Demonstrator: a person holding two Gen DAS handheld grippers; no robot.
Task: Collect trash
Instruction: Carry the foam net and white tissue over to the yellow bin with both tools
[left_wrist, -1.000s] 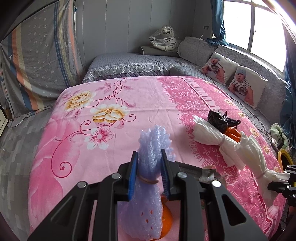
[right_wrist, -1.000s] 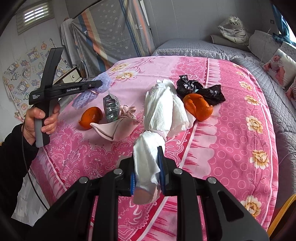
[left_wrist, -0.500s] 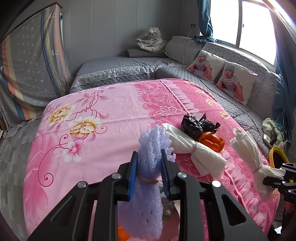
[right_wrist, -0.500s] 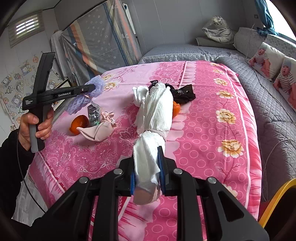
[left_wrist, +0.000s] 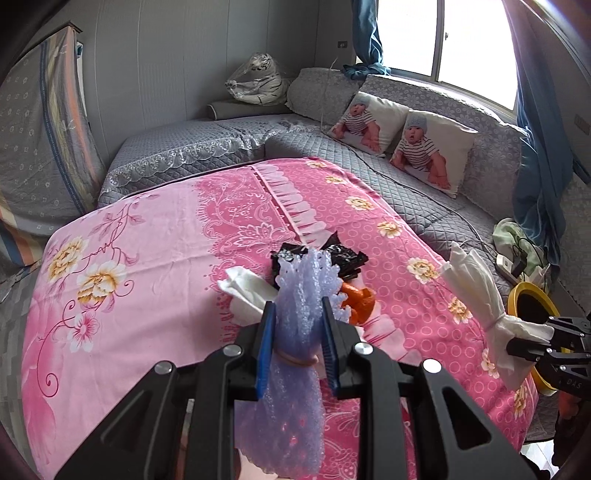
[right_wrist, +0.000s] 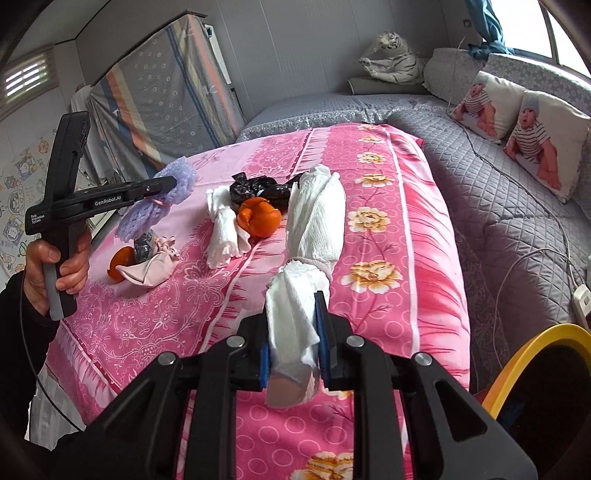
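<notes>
Purple foam net (left_wrist: 301, 295) in left gripper (left_wrist: 297, 317); white tissue bundle (right_wrist: 310, 236) in right gripper (right_wrist: 291, 332)

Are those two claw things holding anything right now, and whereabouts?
Yes. The left gripper pinches the purple foam net just above its rubber band; the right gripper pinches the white paper bundle by its short tail.

1. A large bed fills the room; a pink floral bedspread (left_wrist: 155, 236) covers it.
2. Behind it, a grey quilted cover (left_wrist: 207, 140) reaches to the pale panelled wall (left_wrist: 177, 55).
3. Two cushions printed with babies (left_wrist: 402, 136) lean under the bright window (left_wrist: 443, 40), which has blue curtains (left_wrist: 535, 155).
4. A plush white tiger (right_wrist: 393, 57) wrapped in plastic sits in the corner.
5. A striped grey mattress (right_wrist: 162, 99) stands upright against the left wall.
</notes>
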